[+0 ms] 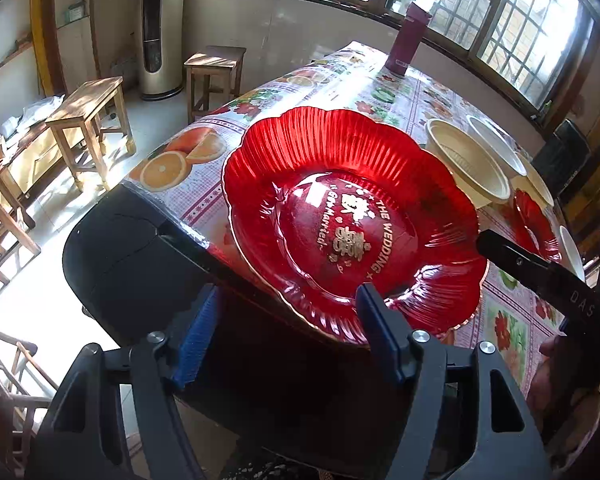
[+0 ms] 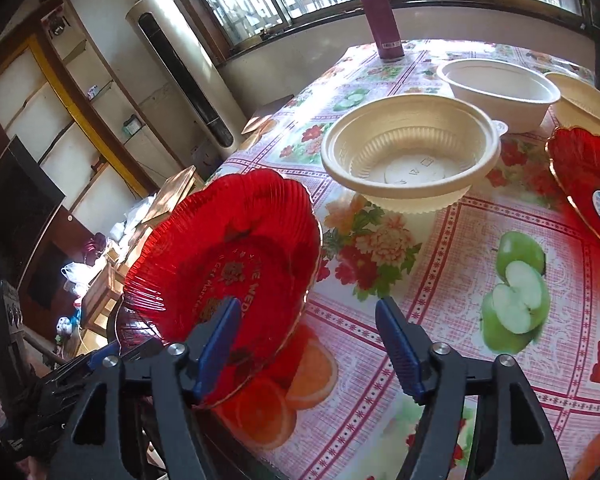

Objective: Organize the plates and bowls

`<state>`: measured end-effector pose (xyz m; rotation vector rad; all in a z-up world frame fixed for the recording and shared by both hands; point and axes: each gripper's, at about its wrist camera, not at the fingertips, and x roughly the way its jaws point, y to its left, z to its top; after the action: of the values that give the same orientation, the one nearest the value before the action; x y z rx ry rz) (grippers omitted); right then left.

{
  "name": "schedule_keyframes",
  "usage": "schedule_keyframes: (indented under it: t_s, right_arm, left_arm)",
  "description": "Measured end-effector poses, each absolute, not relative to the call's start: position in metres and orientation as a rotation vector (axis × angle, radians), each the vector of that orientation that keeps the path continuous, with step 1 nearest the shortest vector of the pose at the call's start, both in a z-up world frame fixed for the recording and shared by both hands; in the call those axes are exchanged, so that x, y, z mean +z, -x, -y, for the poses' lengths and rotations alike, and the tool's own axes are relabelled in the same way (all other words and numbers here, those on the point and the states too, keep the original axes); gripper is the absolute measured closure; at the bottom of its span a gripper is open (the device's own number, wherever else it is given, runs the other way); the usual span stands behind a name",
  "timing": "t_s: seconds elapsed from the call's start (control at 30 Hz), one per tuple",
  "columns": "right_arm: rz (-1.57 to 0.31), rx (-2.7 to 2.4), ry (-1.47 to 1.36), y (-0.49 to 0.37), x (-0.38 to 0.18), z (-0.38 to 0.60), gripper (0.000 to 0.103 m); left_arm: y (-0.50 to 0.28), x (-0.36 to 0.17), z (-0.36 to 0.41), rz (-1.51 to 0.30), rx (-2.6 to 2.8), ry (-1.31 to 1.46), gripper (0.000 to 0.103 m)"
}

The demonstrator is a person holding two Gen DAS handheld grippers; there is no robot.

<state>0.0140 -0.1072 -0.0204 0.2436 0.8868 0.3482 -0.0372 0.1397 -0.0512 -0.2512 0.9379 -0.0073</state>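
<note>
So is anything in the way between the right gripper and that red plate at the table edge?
Nothing visible. The right gripper is open, with the rim of the red plate between its fingers; the cream bowl sits farther back.

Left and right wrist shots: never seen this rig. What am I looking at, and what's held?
There is no robot arm: a person holds a two-finger gripper in each hand, and each has a fisheye camera looking along its blue-padded fingers. In the left wrist view, the left gripper is wide open around the near rim of a red flower-shaped plate hanging over the table edge. The right wrist view shows the right gripper, open, holding nothing. On the fruit-print tablecloth sit cream plastic bowls, a second red plate and a purple bottle.
</note>
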Motion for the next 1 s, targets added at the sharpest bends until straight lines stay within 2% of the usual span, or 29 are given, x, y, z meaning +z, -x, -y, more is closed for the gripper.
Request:
schedule_keyframes:
  t_s: [0.13, 0.2, 0.3, 0.37, 0.4, 0.47, 0.7, 1.0]
  right_arm:
    - [-0.795, 0.317, -0.251, 0.014, 0.001, 0.149, 0.024]
    - [-0.735, 0.283, -0.261, 0.030, 0.014, 0.174, 0.017]
    - [-0.643, 0.215, -0.269, 0.054, 0.035, 0.213, 0.014]
    - [-0.592, 0.180, -0.295, 0.066, 0.047, 0.240, 0.009]
    - [-0.566, 0.166, -0.320, 0.073, 0.052, 0.254, 0.004]
    - [-0.522, 0.141, -0.378, 0.083, 0.058, 0.281, 0.001]
    - [-0.538, 0.068, -0.562, 0.074, 0.043, 0.356, 0.000]
    - [-0.669, 0.071, -0.726, 0.026, -0.004, 0.388, 0.000]
  left_arm:
    - [0.065, -0.021, -0.121, -0.819, -0.059, 0.145, 0.032]
    - [0.073, -0.002, -0.102, -0.740, -0.113, 0.090, 0.027]
    - [0.075, 0.024, -0.070, -0.635, -0.219, 0.046, 0.018]
    - [0.063, 0.034, -0.043, -0.614, -0.288, 0.019, 0.017]
    - [0.055, 0.037, -0.029, -0.622, -0.323, 0.012, 0.017]
    - [0.038, 0.039, -0.001, -0.652, -0.382, 0.004, 0.017]
    - [-0.019, 0.023, 0.084, -0.832, -0.513, 0.011, 0.017]
    - [-0.072, -0.017, 0.131, -1.041, -0.514, 0.060, 0.017]
